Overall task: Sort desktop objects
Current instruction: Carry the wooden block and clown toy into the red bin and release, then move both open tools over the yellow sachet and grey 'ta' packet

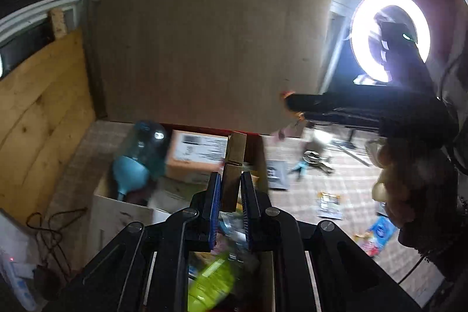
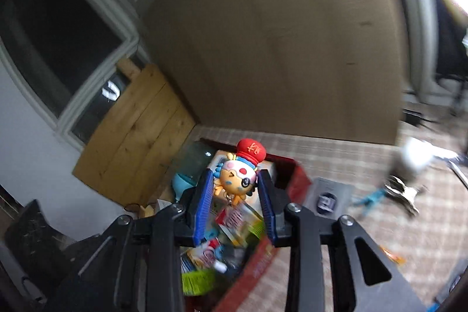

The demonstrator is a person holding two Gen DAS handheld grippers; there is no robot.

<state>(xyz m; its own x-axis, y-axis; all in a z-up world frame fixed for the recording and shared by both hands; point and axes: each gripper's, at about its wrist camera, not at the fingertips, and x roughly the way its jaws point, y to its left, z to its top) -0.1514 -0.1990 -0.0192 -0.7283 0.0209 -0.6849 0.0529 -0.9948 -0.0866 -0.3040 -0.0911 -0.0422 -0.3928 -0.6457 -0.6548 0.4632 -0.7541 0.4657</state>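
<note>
Clothespin [image 1: 234, 163] of plain wood stands upright, long axis vertical, clamped in the left gripper [image 1: 231, 183] above the box [image 1: 117, 209]. Right gripper [image 2: 234, 180] jaws clamp a red-hatted cartoon figurine [image 2: 238, 171], hat up.

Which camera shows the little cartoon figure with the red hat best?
The right wrist view: the red-hatted cartoon figure sits centred between the right gripper fingers. The left wrist view shows only a blurred orange speck, possibly it.

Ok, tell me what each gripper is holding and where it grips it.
The left gripper clamps a wooden block by its lower end. The right gripper pinches a toy figure by the sides of its head, above the box.
</note>
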